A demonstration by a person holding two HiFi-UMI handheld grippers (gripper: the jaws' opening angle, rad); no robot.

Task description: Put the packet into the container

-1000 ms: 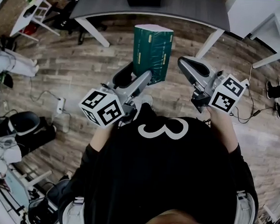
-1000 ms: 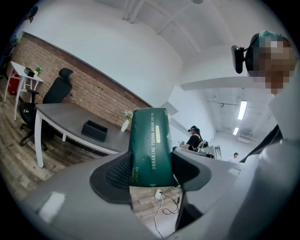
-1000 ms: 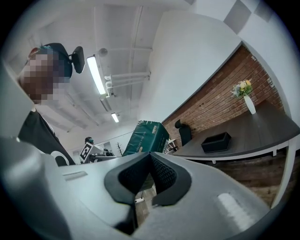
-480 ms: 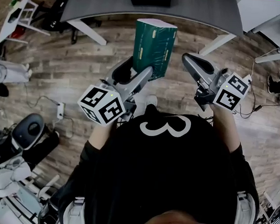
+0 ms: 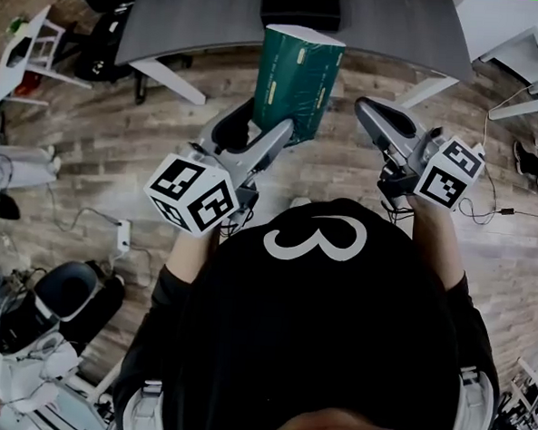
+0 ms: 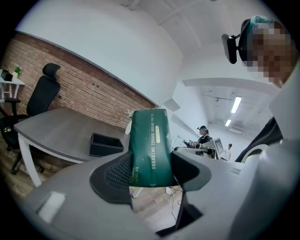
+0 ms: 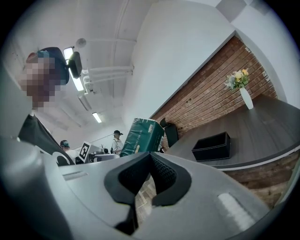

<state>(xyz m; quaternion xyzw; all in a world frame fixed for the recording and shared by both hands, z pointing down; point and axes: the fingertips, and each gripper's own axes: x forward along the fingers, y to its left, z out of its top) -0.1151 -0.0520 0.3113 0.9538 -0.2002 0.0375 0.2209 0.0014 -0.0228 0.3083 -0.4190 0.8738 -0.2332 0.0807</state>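
**Left claw (image 6: pixel 152 172) pinches the green packet (image 6: pixel 150 143) short of the container (image 7: pixel 212 149)**

The left claw's jaws are clamped on the lower end of the packet, one dark pad on each side. The packet stands upright in the air on the person's side of the container, not touching it. The right claw (image 7: pixel 149 161) is pressed together with nothing in it, and it is held to the right of the container's line, level with the left.

The container is a low, black, open box. It sits on a grey tabletop (image 6: pixel 56 129) with white legs. Left of the container, beyond the tabletop's end, stands a black office chair (image 6: pixel 43 91). To the container's right, a white vase of flowers (image 7: pixel 243 93) stands on the same tabletop. Behind the container runs a red brick wall (image 6: pixel 84 86) under a white ceiling. The floor (image 5: pixel 119 146) below and in front of the container is wood plank, with cables lying on it. Far behind the container, people (image 6: pixel 204 136) stand under strip lights (image 6: pixel 236 104).
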